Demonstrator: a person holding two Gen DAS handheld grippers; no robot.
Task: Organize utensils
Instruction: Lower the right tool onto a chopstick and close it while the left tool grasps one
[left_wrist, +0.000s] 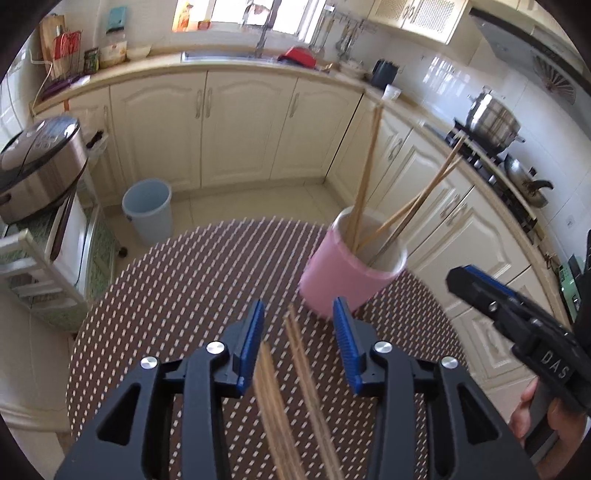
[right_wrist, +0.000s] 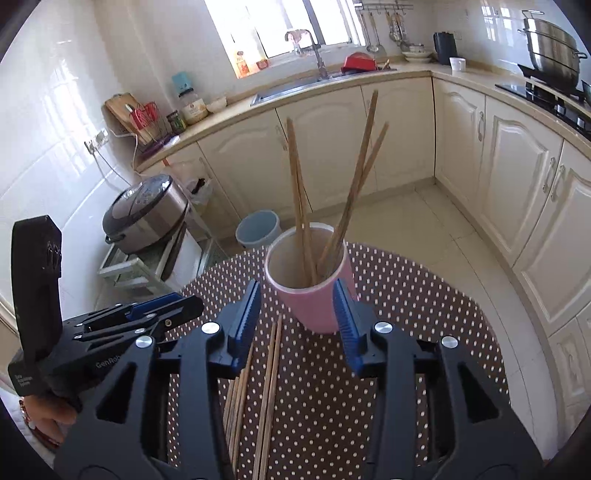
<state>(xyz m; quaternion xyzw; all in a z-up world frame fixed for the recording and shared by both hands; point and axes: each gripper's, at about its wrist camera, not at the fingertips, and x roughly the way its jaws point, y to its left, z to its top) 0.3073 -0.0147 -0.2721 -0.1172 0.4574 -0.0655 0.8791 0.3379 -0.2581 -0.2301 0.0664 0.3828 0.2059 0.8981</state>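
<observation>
Left claw (left_wrist: 299, 345) is hanging wide open, nothing between the pads, loose chopsticks (left_wrist: 295, 387) lying on the counter (left_wrist: 166, 295) right below the gap. Right claw (right_wrist: 297, 325) is also spread wide and empty, hovering just in front of the pink cup (right_wrist: 314, 291), loose sticks under its left side.

Cup is sitting upright on the dotted mat and holding several chopsticks (right_wrist: 332, 192) that are leaning at different angles against its rim.

My read: I'm lining up the next pick from the loose pile. To do it well:
- I'm dropping the left claw straight down so the pads straddle one pair across its length, not along it.
- Closing near mid-length so the sticks aren't pivoting.
- Keeping the right claw by the cup to steady it; it's tall and could tip when sticks hit the rim.
- Entering tip-down, clear of the leaning ones.
</observation>
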